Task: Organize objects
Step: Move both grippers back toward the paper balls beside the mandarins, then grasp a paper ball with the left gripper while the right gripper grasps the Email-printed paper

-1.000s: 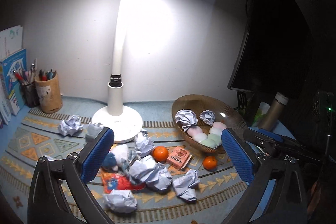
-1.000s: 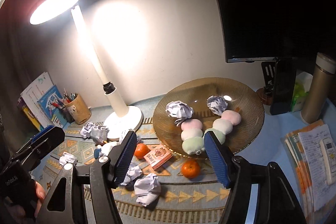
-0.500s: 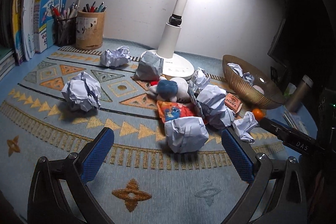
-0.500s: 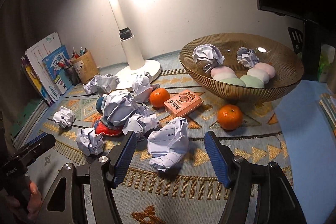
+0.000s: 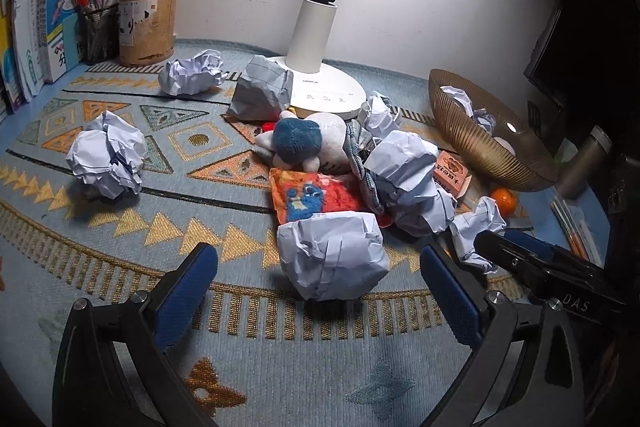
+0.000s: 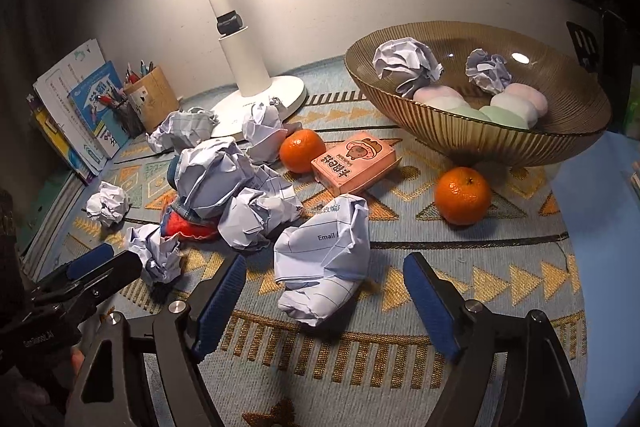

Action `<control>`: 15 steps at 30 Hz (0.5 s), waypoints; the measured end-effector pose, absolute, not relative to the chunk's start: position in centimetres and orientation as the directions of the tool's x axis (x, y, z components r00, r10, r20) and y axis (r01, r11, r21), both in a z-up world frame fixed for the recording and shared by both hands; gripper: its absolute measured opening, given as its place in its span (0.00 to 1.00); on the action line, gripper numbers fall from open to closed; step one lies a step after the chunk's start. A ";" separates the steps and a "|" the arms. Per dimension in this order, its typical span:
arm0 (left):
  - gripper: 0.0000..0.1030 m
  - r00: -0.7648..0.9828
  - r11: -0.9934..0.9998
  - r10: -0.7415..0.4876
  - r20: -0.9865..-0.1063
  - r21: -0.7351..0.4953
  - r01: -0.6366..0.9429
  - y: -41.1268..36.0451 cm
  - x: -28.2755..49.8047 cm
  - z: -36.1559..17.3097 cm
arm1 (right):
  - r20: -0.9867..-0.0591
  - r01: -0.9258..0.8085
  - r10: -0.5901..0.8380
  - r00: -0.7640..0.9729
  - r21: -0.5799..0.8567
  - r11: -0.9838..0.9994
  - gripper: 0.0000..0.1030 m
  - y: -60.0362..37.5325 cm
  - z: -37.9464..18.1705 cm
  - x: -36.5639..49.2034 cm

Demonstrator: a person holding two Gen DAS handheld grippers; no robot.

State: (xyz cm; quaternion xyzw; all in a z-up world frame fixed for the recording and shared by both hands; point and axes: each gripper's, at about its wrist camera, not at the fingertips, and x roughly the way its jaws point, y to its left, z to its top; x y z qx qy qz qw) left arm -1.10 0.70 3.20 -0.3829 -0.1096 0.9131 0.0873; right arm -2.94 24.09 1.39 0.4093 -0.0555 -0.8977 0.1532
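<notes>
- My left gripper [image 5: 318,277] is spread wide and holds nothing; a paper ball [image 5: 332,253] sits low in the frame between its pads, touching neither.
- My right gripper [image 6: 322,297] gapes just as wide around another wad [image 6: 322,259] (printed "Email"), empty too.
- The bowl [image 6: 520,143] is upper right in that view.

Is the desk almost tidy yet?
Not nearly. Two paper balls already sit in the bowl. Both grippers are open and empty: the left gripper frames one crumpled ball, the right gripper another. Many balls and two tangerines remain scattered.
</notes>
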 end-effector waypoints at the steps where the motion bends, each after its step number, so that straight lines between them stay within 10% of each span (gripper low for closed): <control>1: 0.98 -0.694 -0.961 0.238 -0.679 -0.266 -0.069 0.6 -1.1 3.1 | -0.725 0.229 -0.319 -0.611 0.224 -0.947 0.77 23.8 1.2 -3.2; 9: 0.73 -0.668 -0.974 0.211 -0.713 -0.209 -0.085 1.7 -1.6 2.3 | -0.759 0.216 -0.263 -0.595 0.164 -0.963 0.75 22.9 0.4 -3.8; 15: 0.52 -0.678 -0.967 0.247 -0.692 -0.225 -0.123 1.8 -1.2 2.5 | -0.782 0.219 -0.226 -0.581 0.118 -0.969 0.53 22.1 -0.1 -4.2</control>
